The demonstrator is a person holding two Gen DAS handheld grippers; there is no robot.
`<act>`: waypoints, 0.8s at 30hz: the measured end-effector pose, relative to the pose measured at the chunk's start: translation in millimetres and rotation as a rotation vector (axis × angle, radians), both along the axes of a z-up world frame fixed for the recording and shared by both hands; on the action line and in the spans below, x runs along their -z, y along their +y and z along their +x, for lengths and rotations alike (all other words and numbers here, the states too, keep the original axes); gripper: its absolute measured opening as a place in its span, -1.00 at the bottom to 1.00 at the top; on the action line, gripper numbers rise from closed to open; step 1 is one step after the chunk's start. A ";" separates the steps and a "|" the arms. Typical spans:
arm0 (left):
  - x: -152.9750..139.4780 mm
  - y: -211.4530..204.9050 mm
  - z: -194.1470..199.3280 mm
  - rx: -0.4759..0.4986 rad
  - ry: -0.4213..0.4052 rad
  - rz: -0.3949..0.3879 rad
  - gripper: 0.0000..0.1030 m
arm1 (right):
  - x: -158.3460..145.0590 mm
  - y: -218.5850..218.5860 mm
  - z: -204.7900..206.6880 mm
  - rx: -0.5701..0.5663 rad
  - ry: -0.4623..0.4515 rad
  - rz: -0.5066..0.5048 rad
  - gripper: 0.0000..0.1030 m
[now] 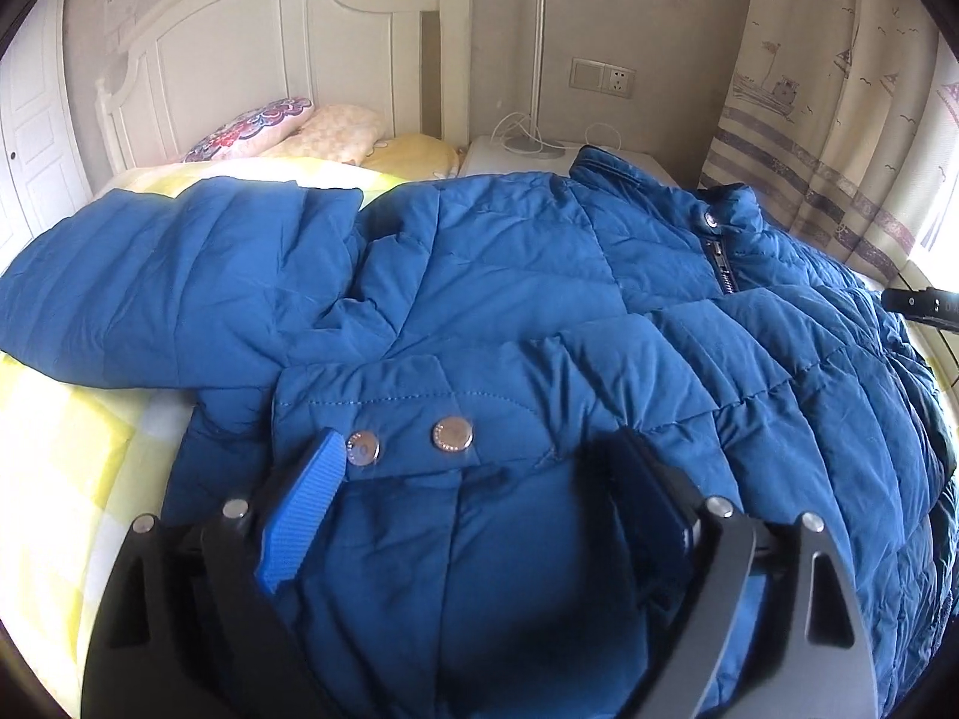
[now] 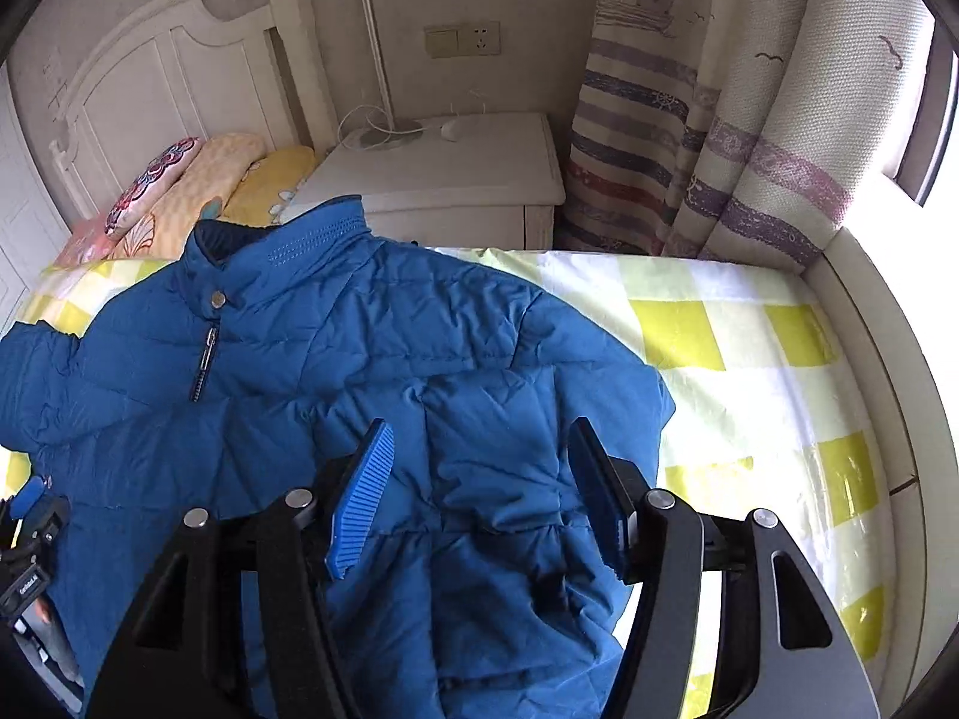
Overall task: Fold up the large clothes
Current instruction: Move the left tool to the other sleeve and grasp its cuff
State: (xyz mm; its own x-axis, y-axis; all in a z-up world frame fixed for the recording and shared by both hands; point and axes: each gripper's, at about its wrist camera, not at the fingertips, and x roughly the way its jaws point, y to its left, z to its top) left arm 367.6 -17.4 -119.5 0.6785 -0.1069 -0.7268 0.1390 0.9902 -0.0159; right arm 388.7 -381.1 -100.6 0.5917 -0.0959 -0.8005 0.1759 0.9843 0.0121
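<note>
A large blue padded jacket (image 1: 509, 299) lies front up on the bed, collar toward the headboard, zip closed near the collar. One sleeve (image 1: 168, 275) stretches out to the left in the left wrist view. My left gripper (image 1: 479, 449) is open just above the jacket's snap-buttoned flap (image 1: 452, 434). In the right wrist view the same jacket (image 2: 359, 359) fills the lower left, with a sleeve folded over its front. My right gripper (image 2: 479, 437) is open above that folded sleeve (image 2: 509, 449). Neither gripper holds anything.
The bed has a yellow and white checked sheet (image 2: 749, 359). Pillows (image 2: 198, 180) lie by the white headboard (image 1: 270, 60). A white nightstand (image 2: 455, 180) with a lamp pole and cables stands beside the bed. Striped curtains (image 2: 689, 150) hang at the right.
</note>
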 end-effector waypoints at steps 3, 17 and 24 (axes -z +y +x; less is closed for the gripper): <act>-0.5 -0.3 -1.6 -0.001 -0.005 0.000 0.73 | 29.9 0.1 21.8 -0.025 0.107 -0.045 0.21; -0.7 1.0 -2.0 0.001 -0.004 -0.021 0.78 | 35.4 65.9 -9.9 -0.108 0.083 -0.114 0.47; -0.4 1.3 -2.8 0.002 -0.006 -0.030 0.81 | 4.0 93.0 -61.4 -0.124 -0.032 -0.063 0.64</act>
